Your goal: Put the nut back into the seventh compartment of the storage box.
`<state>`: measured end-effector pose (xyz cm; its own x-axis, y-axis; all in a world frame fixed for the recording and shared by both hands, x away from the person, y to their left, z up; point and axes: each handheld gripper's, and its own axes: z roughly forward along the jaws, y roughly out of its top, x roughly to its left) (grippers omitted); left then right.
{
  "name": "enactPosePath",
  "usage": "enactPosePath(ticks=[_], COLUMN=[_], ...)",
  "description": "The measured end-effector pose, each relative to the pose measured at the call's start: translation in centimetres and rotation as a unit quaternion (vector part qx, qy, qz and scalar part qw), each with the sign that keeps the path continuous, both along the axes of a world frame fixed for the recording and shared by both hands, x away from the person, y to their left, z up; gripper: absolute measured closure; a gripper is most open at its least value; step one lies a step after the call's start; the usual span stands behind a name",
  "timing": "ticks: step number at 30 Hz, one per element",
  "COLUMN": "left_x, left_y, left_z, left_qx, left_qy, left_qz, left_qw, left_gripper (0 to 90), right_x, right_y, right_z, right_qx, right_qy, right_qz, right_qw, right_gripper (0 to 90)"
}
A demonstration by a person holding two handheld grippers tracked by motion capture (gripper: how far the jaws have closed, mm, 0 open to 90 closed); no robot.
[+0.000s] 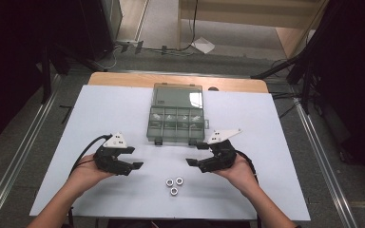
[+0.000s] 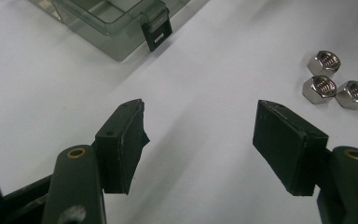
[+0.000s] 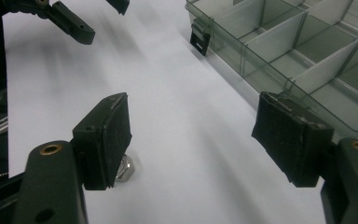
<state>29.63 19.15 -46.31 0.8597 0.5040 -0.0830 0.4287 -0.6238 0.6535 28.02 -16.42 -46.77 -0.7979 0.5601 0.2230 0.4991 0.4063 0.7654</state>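
White worktop [image 1: 100, 118] carries open compartment box [image 1: 177, 124] at far centre. Left gripper [image 1: 134, 157] and right gripper [image 1: 197, 154] flank three nuts [image 1: 174, 184] at near centre, fingers apart, empty. Step: approach. Next: lower over one nut, close.

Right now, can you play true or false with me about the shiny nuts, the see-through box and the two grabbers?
1. Three nuts lie close together on the white table. True.
2. The left gripper is squeezing a nut. False: its jaws stand open with nothing between them, and the nuts lie off to the side.
3. The clear box has its lid open. True.
4. The nuts are inside a compartment of the box. False: they sit on the table, nearer the person than the box.
5. The right gripper is shut tight. False: its jaws are apart, holding nothing.
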Motion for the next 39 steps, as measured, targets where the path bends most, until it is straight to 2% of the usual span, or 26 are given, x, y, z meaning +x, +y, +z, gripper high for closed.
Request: enactPosePath(ticks=[11,14,15,17,20,21,24,26,27,28,37,39], left_x=[-0.5,-0.6,-0.7,-0.7,-0.8,-0.8,-1.0,-1.0,-1.1,-1.1,-1.1,-1.1], left_y=[0.9,1.1,1.2,1.3,1.6,1.6,1.8,1.9,2.0,2.0,2.3,2.3], left_z=[-0.3,-0.4,-0.3,-0.5,-0.4,-0.6,-0.5,-0.3,-0.4,-0.3,-0.3,-0.4], left_qx=[0.004,-0.002,0.005,-0.001,0.009,0.0,0.0,0.01,-0.001,-0.002,0.008,-0.001], left_qy=[0.004,0.003,0.006,0.003,0.008,0.004,0.003,0.005,0.002,0.001,0.006,0.003], left_qz=[0.006,0.009,0.009,0.01,0.011,0.013,0.013,0.013,0.014,0.015,0.016,0.016], left_qw=[1.0,0.9999,0.9999,0.9999,0.9999,0.9999,0.9999,0.9998,0.9999,0.9999,0.9998,0.9999], left_gripper=[33.9,33.8,33.9,33.9,33.9,33.9,33.9,33.9,33.9,33.9,33.9,33.9], right_x=[-0.7,-0.9,-0.9,-1.0,-1.2,-1.3,-1.5,-1.7,-1.8,-2.0,-2.6,-2.7], right_y=[0.6,0.8,0.9,1.1,1.4,1.5,1.6,1.7,1.7,1.8,2.6,2.7], right_z=[-0.5,-0.8,-0.9,-1.0,-1.3,-1.3,-1.5,-1.6,-1.7,-1.7,-2.3,-2.4], right_qx=[-0.014,-0.02,-0.02,-0.021,-0.029,-0.03,-0.034,-0.035,-0.037,-0.036,-0.047,-0.049], right_qy=[-0.002,0.0,0.002,0.005,0.003,0.004,0.003,0.002,0.002,0.006,-0.001,0.0], right_qz=[0.005,0.011,0.01,0.013,0.019,0.019,0.024,0.026,0.028,0.028,0.05,0.05], right_qw=[0.9999,0.9997,0.9997,0.9997,0.9994,0.9994,0.9991,0.999,0.9989,0.999,0.9976,0.9975], right_gripper=[28.1,28.3,28.3,28.5,28.7,28.8,29.2,29.6,29.8,29.8,31.0,31.1])
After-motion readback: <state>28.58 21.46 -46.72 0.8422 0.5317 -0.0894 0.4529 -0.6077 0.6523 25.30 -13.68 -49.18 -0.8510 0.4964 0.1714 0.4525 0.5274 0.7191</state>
